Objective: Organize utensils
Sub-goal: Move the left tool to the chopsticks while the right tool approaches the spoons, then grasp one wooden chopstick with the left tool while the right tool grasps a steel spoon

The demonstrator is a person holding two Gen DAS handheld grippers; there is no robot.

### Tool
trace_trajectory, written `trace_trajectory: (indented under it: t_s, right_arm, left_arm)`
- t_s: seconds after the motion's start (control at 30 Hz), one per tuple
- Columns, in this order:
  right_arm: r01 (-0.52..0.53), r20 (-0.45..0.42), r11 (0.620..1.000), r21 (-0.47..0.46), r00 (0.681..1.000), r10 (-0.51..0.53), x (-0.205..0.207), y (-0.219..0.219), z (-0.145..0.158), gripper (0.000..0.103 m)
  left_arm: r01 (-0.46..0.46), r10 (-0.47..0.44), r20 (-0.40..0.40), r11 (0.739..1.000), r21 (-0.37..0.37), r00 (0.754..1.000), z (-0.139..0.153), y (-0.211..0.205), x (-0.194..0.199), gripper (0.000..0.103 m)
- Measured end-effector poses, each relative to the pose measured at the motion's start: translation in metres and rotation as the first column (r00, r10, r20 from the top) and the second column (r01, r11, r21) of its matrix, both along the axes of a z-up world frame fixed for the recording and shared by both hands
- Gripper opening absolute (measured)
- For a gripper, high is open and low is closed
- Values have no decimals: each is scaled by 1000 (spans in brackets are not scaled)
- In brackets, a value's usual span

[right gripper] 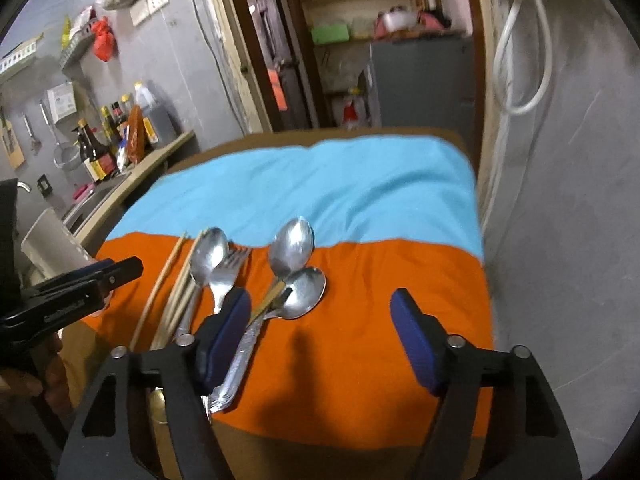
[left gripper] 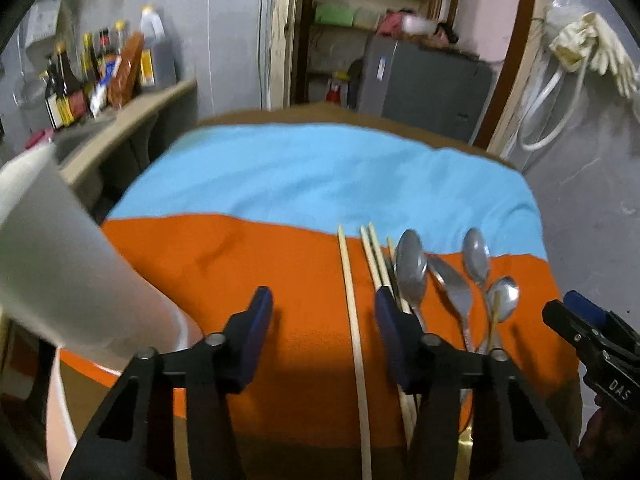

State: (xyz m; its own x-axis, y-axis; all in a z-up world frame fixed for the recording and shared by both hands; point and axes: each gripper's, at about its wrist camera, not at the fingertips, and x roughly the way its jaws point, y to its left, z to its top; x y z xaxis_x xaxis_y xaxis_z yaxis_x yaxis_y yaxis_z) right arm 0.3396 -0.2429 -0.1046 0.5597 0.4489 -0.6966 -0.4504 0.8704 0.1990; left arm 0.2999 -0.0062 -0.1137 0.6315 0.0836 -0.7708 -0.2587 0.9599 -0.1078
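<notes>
Several pale wooden chopsticks lie lengthwise on an orange cloth. To their right are three steel spoons and a fork. My left gripper hangs open above the cloth, one chopstick lying below the gap, pads clear of it. In the right wrist view the chopsticks, fork and spoons sit left of centre. My right gripper is open above them, its left finger over the spoon handles, nothing gripped.
A tall white container stands at the table's left edge beside my left gripper. A blue cloth covers the far half of the table. Sauce bottles crowd a counter at the left. A grey wall runs close along the right.
</notes>
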Motion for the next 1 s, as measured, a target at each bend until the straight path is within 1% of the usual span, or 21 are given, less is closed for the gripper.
trace_trajectory:
  t_s: [0.07,0.17,0.27,0.3,0.43,0.5,0.6,0.63,0.67,0.7,0.77,0.83,0.93,1.0]
  right_arm:
    - [-15,-40,1000,17,999,16,11,0,-7,56]
    - [-31,-102,998,50,994,36,23,0,-16,47]
    - [-37,-153,997,74,987,48,33,0,-25,40]
    - [-38,-170,996,83,984,52,37,-1,-28,39]
    - [-67,-190,991,117,978,88,48,-1,-30,38]
    - [-85,-195,988,126,975,109,52,1,-31,36]
    - [-111,-205,985,132,969,137,54,7,-32,25]
    - [-116,-211,985,129,967,141,54,7,-33,18]
    - [-117,-215,985,129,966,143,54,8,-33,13]
    - [-118,-220,984,132,965,145,55,8,-34,11]
    - [-112,-230,984,141,963,143,57,5,-35,7]
    - [-113,-236,981,157,960,148,57,6,-34,6]
    - [-116,-234,979,170,960,154,53,7,-31,4]
    - [-116,-217,980,163,965,150,47,9,-25,3]
  left_arm:
    - [9,-9,-33,1000,-15,999,-7,1,5,36]
    - [31,-33,-74,999,-37,997,-16,2,13,31]
    - [41,-45,-87,998,-46,995,-20,4,18,30]
    - [44,-49,-88,998,-52,995,-21,6,19,30]
    - [54,-62,-107,996,-77,992,-22,9,25,29]
    - [55,-64,-114,995,-84,991,-22,10,27,29]
    - [56,-67,-120,994,-92,991,-22,9,30,29]
    - [60,-72,-122,994,-93,990,-21,9,30,27]
    - [63,-74,-123,994,-93,990,-21,7,30,23]
    - [69,-81,-125,993,-98,989,-21,8,30,20]
    - [78,-93,-126,990,-117,988,-21,8,31,6]
    - [81,-98,-127,987,-138,987,-20,9,32,2]
    - [72,-93,-115,982,-174,989,-17,12,28,2]
    - [68,-87,-86,978,-198,993,-11,12,20,2]
